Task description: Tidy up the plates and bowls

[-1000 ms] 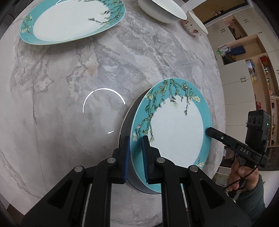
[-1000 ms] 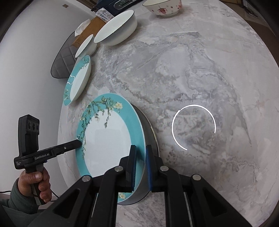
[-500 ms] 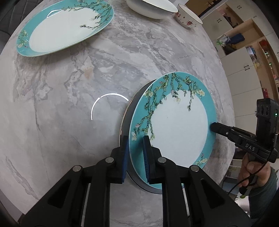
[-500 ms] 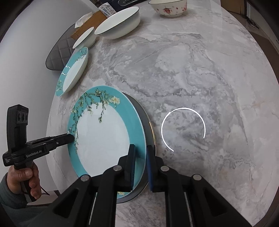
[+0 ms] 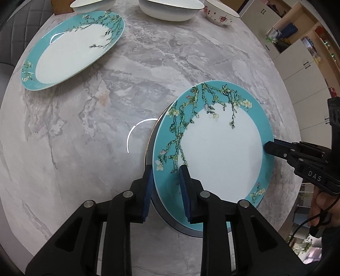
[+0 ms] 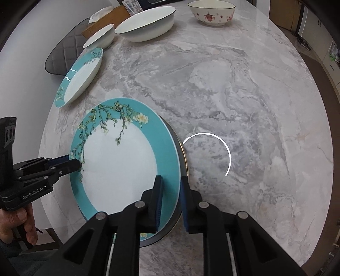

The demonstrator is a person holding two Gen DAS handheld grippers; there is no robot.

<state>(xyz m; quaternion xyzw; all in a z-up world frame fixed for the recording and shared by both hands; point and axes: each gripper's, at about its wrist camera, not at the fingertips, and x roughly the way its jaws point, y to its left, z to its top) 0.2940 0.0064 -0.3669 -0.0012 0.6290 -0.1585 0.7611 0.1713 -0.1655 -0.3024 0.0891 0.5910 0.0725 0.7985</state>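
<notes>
A teal plate with a blossom branch (image 5: 221,157) (image 6: 121,169) lies on a dark plate (image 5: 149,148) (image 6: 179,148) near the front edge of the marble table (image 5: 106,127). My left gripper (image 5: 166,189) straddles its left rim. Its jaws are opening, and the blue pads (image 5: 184,191) stand apart from the rim. My right gripper (image 6: 171,199) straddles the opposite rim. Its jaws are also opening, with the rim between the pads. Each gripper shows in the other's view, the right gripper (image 5: 268,147) and the left gripper (image 6: 74,163), both at the plate's edge.
A second teal plate (image 5: 70,51) (image 6: 78,74) lies far left. Behind it stand a small white bowl (image 6: 99,38), a large white bowl (image 5: 170,10) (image 6: 146,23) and a flowered bowl (image 5: 218,14) (image 6: 212,13). A grey chair (image 6: 61,55) stands past the table's edge, and cabinets (image 5: 297,63) on the right.
The gaps between both pairs of pads have widened around the plate's rim. The teal plate has settled flatter onto the dark plate. The left view has swung to show more of the far bowls.
</notes>
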